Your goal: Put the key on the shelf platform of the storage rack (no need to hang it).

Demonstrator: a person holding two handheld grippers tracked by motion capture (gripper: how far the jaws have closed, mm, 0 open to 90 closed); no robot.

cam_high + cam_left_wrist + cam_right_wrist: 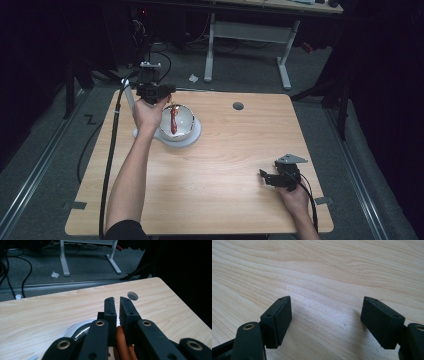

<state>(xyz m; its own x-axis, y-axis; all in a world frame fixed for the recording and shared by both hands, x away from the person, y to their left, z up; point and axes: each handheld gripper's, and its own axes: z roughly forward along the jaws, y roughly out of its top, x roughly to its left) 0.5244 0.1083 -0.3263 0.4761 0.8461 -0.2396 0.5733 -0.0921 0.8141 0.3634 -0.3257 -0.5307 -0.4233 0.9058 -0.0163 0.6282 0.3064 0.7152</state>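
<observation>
Right tool (325,322) over pale wood table (225,165), grey carpet (250,75) beyond

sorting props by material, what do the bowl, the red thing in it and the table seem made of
Bowl: likely polished metal; its wall mirrors the red thing. Red thing, pinched by the left tool: smooth and glossy orange-red, perhaps plastic or rubber; I can't tell which. Table: pale matt wood grain, possibly laminate.

You have one shiny metal bowl (182,120), one white round plate (195,136), one long red-orange object (173,121) and two black grippers.
</observation>
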